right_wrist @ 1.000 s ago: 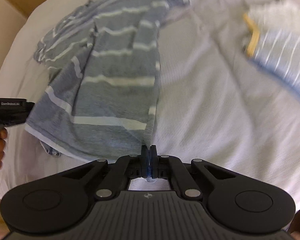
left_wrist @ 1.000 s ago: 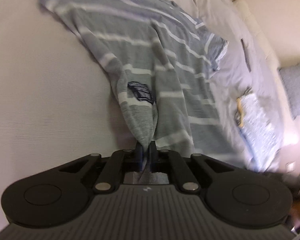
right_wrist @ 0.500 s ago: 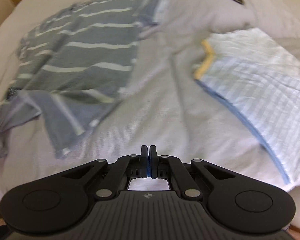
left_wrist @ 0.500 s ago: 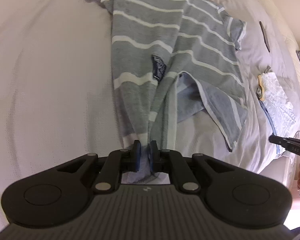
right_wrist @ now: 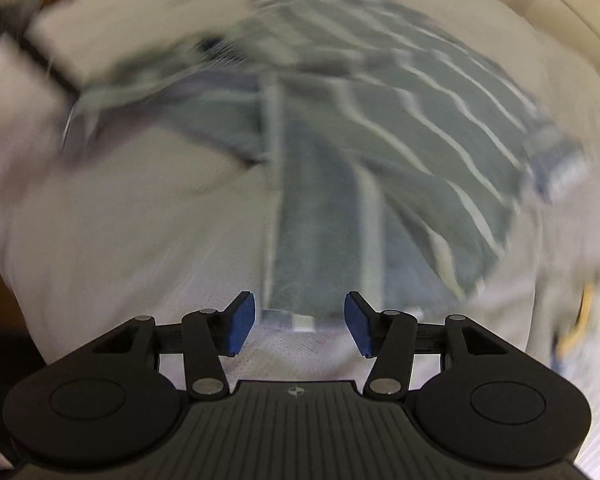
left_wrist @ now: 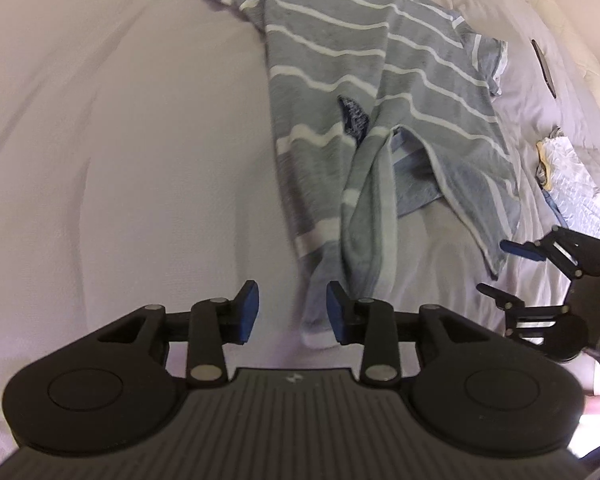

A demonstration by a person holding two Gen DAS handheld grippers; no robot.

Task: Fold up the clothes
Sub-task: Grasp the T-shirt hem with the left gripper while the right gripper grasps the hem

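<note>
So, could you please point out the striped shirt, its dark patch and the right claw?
Shirt (left_wrist: 380, 76): left wrist view, striped body.
Patch (left_wrist: 354, 118): left wrist view, its middle.
Right claw (right_wrist: 299, 322): right wrist view, between fingertips.

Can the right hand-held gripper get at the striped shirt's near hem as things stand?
Probably yes. The right hand-held gripper is open, with the striped shirt hem lying flat on the bed right ahead between its fingers; nothing sits between. The view is motion-blurred, so the exact gap is unclear.

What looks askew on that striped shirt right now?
The gray striped shirt is not flat: its near edge is bunched into a rolled ridge by the open left gripper, and a flap is turned over, baring the inside. The right wrist view is too blurred to add more.
</note>
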